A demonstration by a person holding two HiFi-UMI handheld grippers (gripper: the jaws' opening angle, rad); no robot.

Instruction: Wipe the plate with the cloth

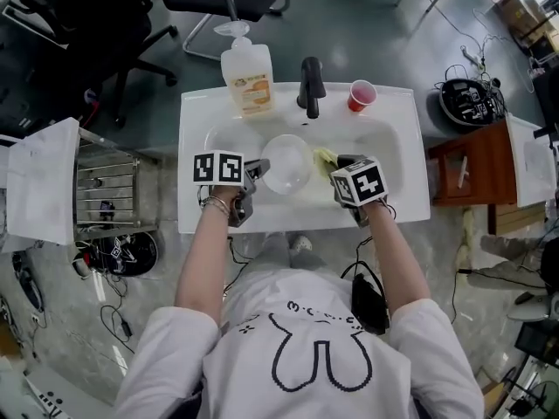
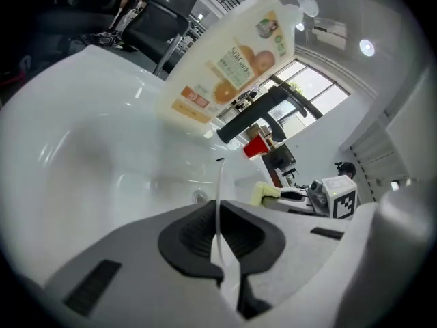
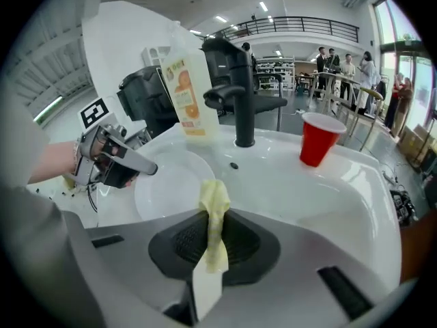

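I count two grippers in my hands: my left gripper (image 1: 258, 173) and my right gripper (image 1: 337, 164). There is one plate (image 1: 286, 162). There is one yellow cloth (image 1: 325, 156). I see one white sink (image 1: 199, 120) with one black tap (image 1: 311, 85). One soap bottle (image 1: 247, 77) and one red cup (image 1: 361, 95) stand on it. Behind it are two black chairs (image 1: 83, 11).

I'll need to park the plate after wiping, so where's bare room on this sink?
Bare: the sink's left ledge beside the bottle, and its right ledge past the cup. Crowded: the back ledge, where bottle, faucet and cup stand, and above the basin, with plate and cloth.
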